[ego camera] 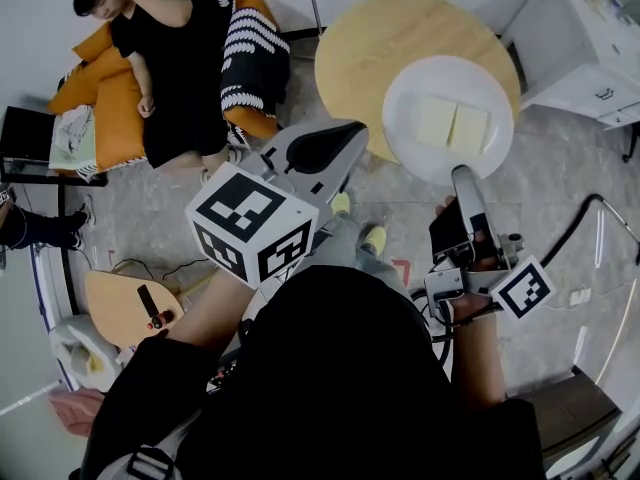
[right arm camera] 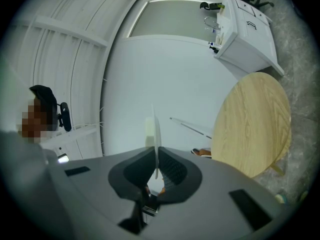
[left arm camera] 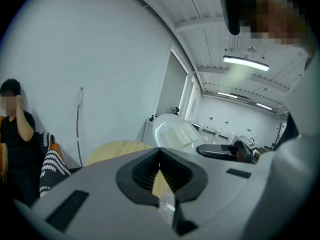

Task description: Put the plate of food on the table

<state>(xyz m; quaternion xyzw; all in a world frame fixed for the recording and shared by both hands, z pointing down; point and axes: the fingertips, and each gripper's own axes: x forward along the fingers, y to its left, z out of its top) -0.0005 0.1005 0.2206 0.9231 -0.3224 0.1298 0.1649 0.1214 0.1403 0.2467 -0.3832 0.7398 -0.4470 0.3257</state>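
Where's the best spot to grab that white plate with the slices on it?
By its thin rim, at the edge nearest the person, with one jaw on each face. The plate is flat and wide, and the slices fill its middle. The right gripper grips it just so.

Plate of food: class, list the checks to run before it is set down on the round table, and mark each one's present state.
1. Right hand-held gripper clamped on the plate rim: ok.
2. Food lying flat on the plate: ok.
3. Visible top of the table bare: ok.
4. Plate centred over the table: not ok; in the head view it overlaps the table's near edge.
5. Left hand-held gripper empty and apart from the plate: ok.
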